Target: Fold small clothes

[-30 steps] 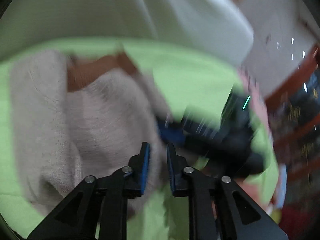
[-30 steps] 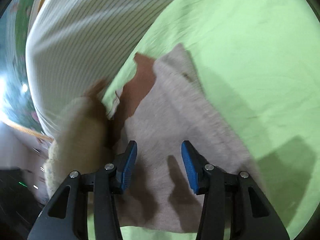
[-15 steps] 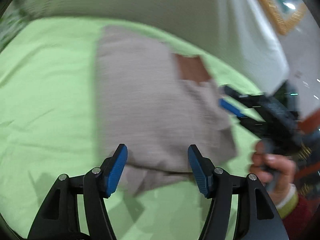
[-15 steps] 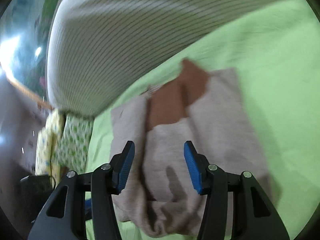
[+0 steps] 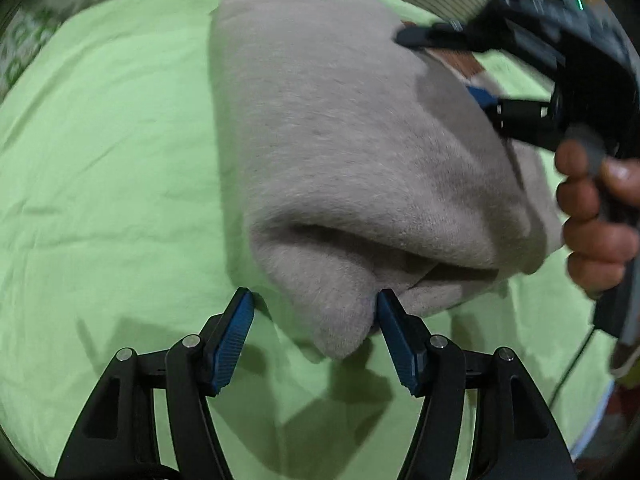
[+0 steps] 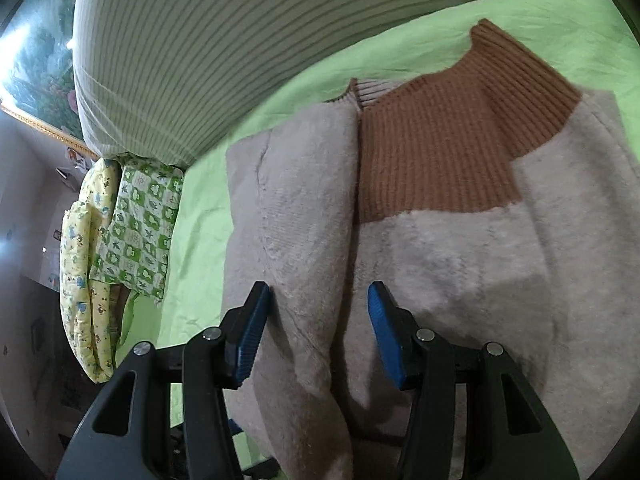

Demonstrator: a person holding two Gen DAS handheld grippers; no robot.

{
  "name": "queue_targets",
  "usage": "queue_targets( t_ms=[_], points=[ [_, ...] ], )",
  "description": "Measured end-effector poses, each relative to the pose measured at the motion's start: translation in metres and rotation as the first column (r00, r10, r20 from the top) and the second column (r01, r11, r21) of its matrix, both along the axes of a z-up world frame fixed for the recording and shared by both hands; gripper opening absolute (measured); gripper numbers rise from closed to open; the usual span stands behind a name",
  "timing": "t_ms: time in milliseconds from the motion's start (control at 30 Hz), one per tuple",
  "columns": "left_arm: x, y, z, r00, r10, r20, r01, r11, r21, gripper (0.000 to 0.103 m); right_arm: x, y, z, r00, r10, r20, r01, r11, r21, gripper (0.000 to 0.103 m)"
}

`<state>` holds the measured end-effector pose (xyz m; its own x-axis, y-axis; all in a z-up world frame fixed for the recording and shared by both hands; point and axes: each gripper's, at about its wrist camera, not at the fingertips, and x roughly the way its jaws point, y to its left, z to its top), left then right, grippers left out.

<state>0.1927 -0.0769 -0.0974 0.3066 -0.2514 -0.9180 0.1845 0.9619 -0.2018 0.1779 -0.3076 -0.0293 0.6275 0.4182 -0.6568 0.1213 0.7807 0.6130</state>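
A folded beige fleece sweater (image 5: 340, 128) with a brown ribbed collar (image 6: 452, 140) lies on the lime-green bed sheet (image 5: 104, 184). The left tongs (image 5: 312, 312), jaws just opened and gaping, straddle its lower corner without pressing it. The right tongs (image 6: 316, 312), likewise just widened, hang open over a fold, gripping nothing.

Left gripper (image 5: 312, 304) and right gripper (image 6: 316, 300) gape (jaws apart).
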Motion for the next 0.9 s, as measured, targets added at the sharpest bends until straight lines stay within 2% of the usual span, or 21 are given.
queue_targets(
  t_ms=[133,200,233,267,300,400,467,567,600,633,700,733,767,833,900],
  points=[
    [-0.007,-0.010,0.001,0.998,-0.056,0.014,0.055,0.998,0.021,0.065,-0.004,0.004,0.005,1.000,0.010,0.027,-0.012,0.998,0.063,0.053],
    [-0.004,-0.008,-0.003,0.999,-0.030,0.019,0.029,0.999,0.038,0.066,-0.004,0.008,0.006,1.000,0.014,0.026,-0.015,1.000,0.015,0.053],
    [-0.002,-0.005,-0.004,1.000,-0.012,0.017,0.011,1.000,0.023,0.065,-0.002,0.012,0.005,1.000,0.021,0.011,-0.021,0.999,-0.027,0.053],
    [0.000,-0.003,-0.004,1.000,0.000,0.022,0.000,1.000,0.013,0.062,0.000,0.014,0.004,1.000,0.027,0.004,-0.027,0.999,-0.042,0.044],
    [-0.006,0.001,-0.002,1.000,0.005,0.027,-0.005,1.000,0.016,0.060,0.001,0.015,0.004,0.999,0.035,0.007,-0.035,0.998,-0.049,0.023],
    [-0.008,0.006,0.000,1.000,0.018,0.022,-0.018,1.000,0.000,0.046,-0.007,0.012,0.022,0.997,0.023,0.075,-0.019,0.999,-0.045,0.015],
    [-0.004,0.010,0.001,1.000,0.029,0.004,-0.028,0.999,-0.029,0.034,-0.021,0.009,0.052,0.987,0.025,0.156,-0.018,0.999,-0.046,0.014],
    [-0.003,0.009,0.005,1.000,0.027,-0.005,-0.028,0.998,-0.055,0.030,-0.053,-0.003,0.088,0.973,0.006,0.229,0.019,0.994,-0.108,0.014],
    [-0.004,0.010,0.008,1.000,0.024,-0.003,-0.024,0.998,-0.061,0.030,-0.060,-0.007,0.090,0.974,-0.011,0.226,0.039,0.992,-0.118,0.014],
    [-0.004,0.010,0.008,1.000,0.019,-0.003,-0.020,0.998,-0.062,0.030,-0.070,-0.021,0.084,0.980,-0.053,0.193,0.080,0.988,-0.131,0.014],
    [-0.004,0.008,0.006,1.000,0.015,-0.014,-0.016,0.999,-0.050,0.029,-0.071,-0.037,0.059,0.992,-0.082,0.096,0.096,0.985,-0.146,0.014],
    [-0.006,0.010,0.005,1.000,0.015,-0.024,-0.016,0.999,-0.050,0.029,-0.070,-0.048,0.034,0.993,-0.118,0.026,0.121,0.980,-0.157,0.015],
    [-0.004,0.007,0.002,0.999,0.017,-0.033,-0.019,0.999,-0.050,0.029,-0.070,-0.051,0.024,0.991,-0.136,0.008,0.136,0.977,-0.165,0.020],
    [0.002,0.000,0.001,0.999,0.013,-0.042,-0.015,0.999,-0.044,0.029,-0.073,-0.056,0.006,0.987,-0.161,-0.004,0.158,0.968,-0.197,0.023],
    [0.001,-0.003,0.006,0.999,-0.014,-0.050,0.012,0.999,-0.040,0.028,-0.079,-0.062,0.006,0.975,-0.220,0.023,0.221,0.963,-0.155,0.041]
  ],
)
